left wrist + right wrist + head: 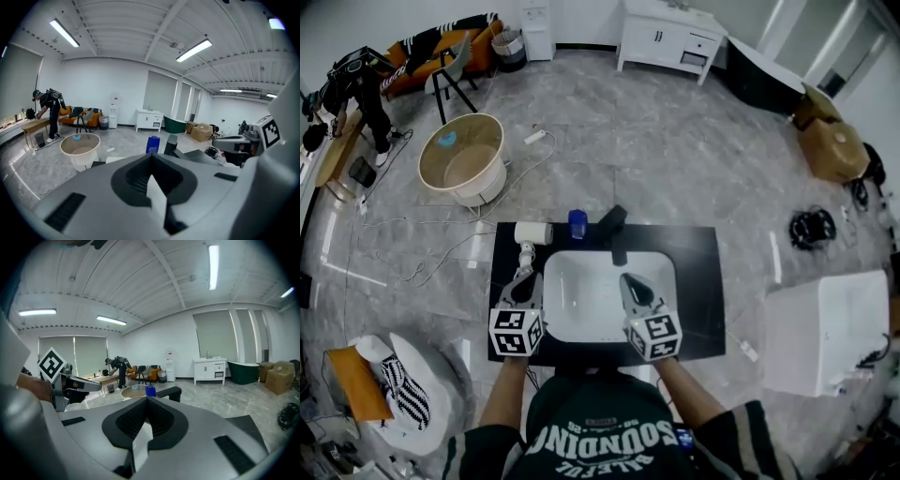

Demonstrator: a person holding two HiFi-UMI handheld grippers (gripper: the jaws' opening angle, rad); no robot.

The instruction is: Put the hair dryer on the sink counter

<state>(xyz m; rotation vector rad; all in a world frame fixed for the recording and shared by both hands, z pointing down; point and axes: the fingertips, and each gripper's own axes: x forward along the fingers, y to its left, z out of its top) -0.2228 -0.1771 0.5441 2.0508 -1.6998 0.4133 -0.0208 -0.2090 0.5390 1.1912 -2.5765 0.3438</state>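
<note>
The white hair dryer (532,234) lies on the black sink counter (698,281) at its back left, handle toward me. My left gripper (525,275) hovers just in front of that handle, over the counter's left strip. In the left gripper view its jaws (151,157) meet with nothing between them. My right gripper (630,282) hangs over the right side of the white basin (581,281). Its jaws (146,400) are also closed and empty in the right gripper view.
A blue bottle (577,223) and a black faucet (614,225) stand at the counter's back edge. On the floor behind are a round beige tub (464,159) and loose cables. A white box (834,328) sits to the right. A person (366,94) bends at the far left.
</note>
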